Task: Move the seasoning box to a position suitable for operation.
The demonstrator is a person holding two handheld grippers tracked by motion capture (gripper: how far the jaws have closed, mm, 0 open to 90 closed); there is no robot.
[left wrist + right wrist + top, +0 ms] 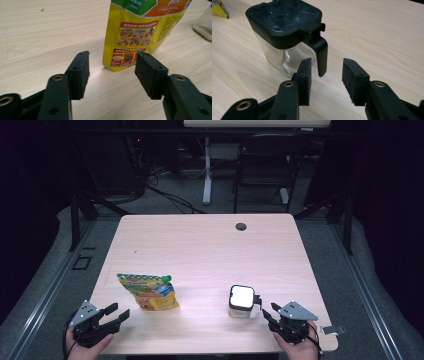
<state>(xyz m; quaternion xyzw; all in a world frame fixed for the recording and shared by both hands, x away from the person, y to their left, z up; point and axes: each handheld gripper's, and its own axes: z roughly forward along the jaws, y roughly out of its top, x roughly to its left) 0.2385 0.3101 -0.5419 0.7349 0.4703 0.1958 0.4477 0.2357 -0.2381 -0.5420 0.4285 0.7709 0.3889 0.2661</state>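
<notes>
Yellow spouted sauce pouch point(148, 292) lay flat on the worktop point(200, 250), front left, green cap pointing away toward the right; clear condiment jar point(241, 301) with black lid and black handle point(320, 51) stood upright front right, handle turned toward the person's right hand, probably so it could be pinched straight on. The two were well apart, likely one thing per hand. Left gripper point(116, 313) sat low just off the pouch's near left corner; in the left gripper view the pouch's bottom edge point(120, 66) lay just beyond the fingers point(80, 72), lined up with the gap, not touching. Fingers were spread wide, holding nothing. Right gripper point(267, 313) sat just beside the jar; in the right gripper view the handle tip hung just ahead of the gap, closer to the left-hand finger point(305, 75), no contact seen. Those fingers were also apart and empty. Looked like a pre-grasp approach on both sides.
</notes>
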